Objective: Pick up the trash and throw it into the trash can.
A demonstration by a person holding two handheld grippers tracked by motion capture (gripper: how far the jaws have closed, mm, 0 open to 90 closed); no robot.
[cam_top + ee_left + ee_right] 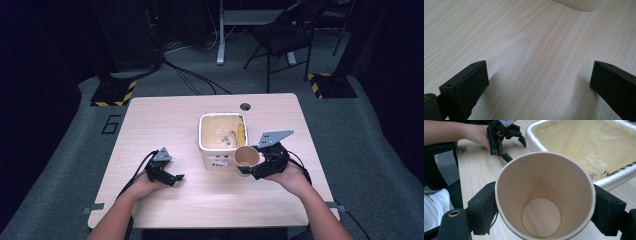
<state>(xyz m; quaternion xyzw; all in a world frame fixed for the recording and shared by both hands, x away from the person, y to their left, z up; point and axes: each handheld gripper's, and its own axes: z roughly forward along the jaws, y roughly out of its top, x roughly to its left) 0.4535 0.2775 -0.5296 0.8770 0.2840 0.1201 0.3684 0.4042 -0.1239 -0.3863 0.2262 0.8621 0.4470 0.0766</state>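
Right gripper [544, 202] is clamped on a paper cup [544, 195]: one black jaw on each side of the cup wall, mouth facing the gripper camera, cup empty, round base visible inside. High view shows the same cup [247, 158] held at the front right corner of the bin, rim tipped up and toward the person, cup touching or just beside the bin wall, can't tell which. Right hand [292, 176] wraps the gripper body from behind.

Bin [202, 136] is a white square tub with a yellowish plastic liner, sitting mid-table; some dark and yellow scraps lie in it, too small to identify. A label is on its front face.

Left gripper [172, 177] rests low over the table [165, 120], well apart from the bin, jaws spread wide with bare wood grain between them. Left hand [145, 184] holds it, cable trailing back along the forearm.

Round grommet hole [245, 106] sits near the far table edge. A folding chair [285, 35] stands on the floor beyond.
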